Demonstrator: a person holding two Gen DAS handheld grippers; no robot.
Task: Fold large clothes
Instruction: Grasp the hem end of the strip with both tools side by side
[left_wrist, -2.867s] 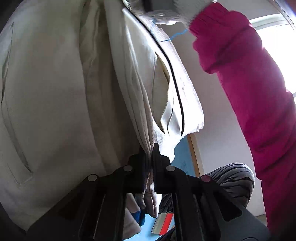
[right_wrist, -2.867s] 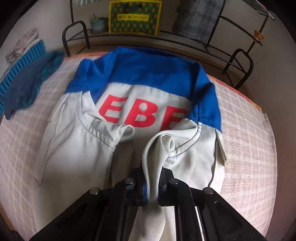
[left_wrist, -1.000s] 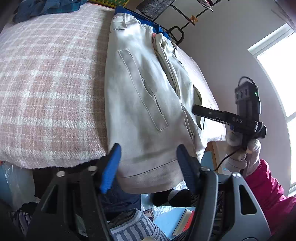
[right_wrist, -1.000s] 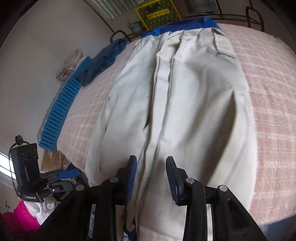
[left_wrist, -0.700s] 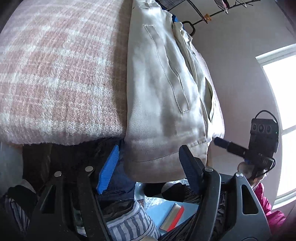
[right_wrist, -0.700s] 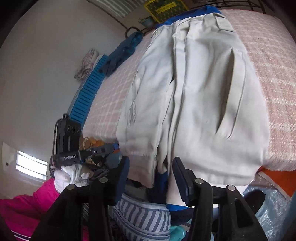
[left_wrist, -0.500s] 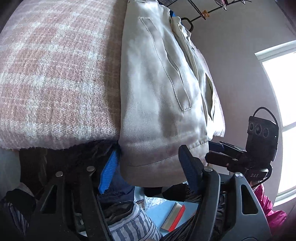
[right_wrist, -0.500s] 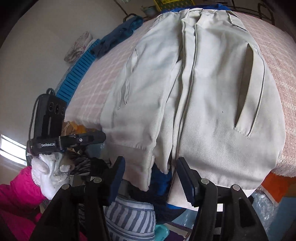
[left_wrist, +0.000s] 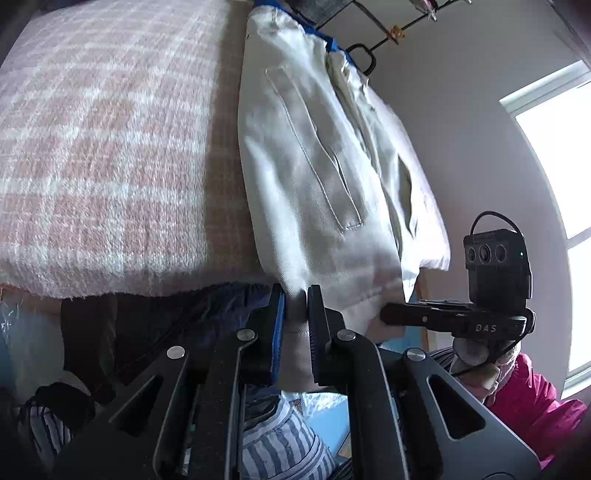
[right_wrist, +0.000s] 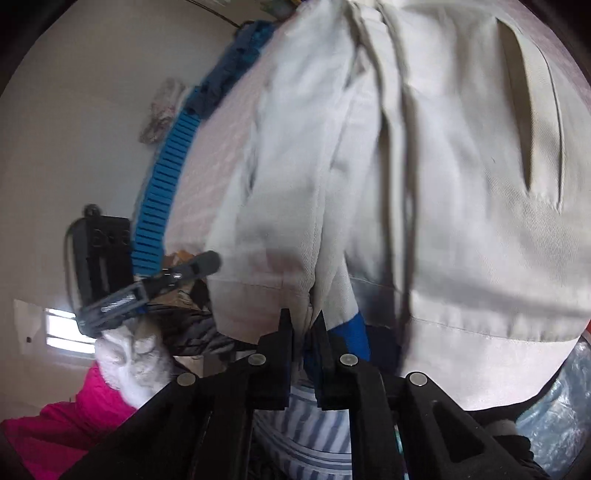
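Observation:
A large cream-white work jacket with blue trim lies lengthwise on the pink plaid bed cover, its bottom hem hanging over the near edge. My left gripper is shut on the hem at the jacket's left corner. My right gripper is shut on the hem near the middle front opening of the jacket. The right gripper also shows in the left wrist view, and the left gripper in the right wrist view.
A blue slatted crate and a dark blue cloth lie along the bed's far side. A black metal rack stands behind the bed. Striped and dark clothes sit below the bed edge. A window is at right.
Both grippers were open below the hem half a second ago; both have moved up and shut on the hem.

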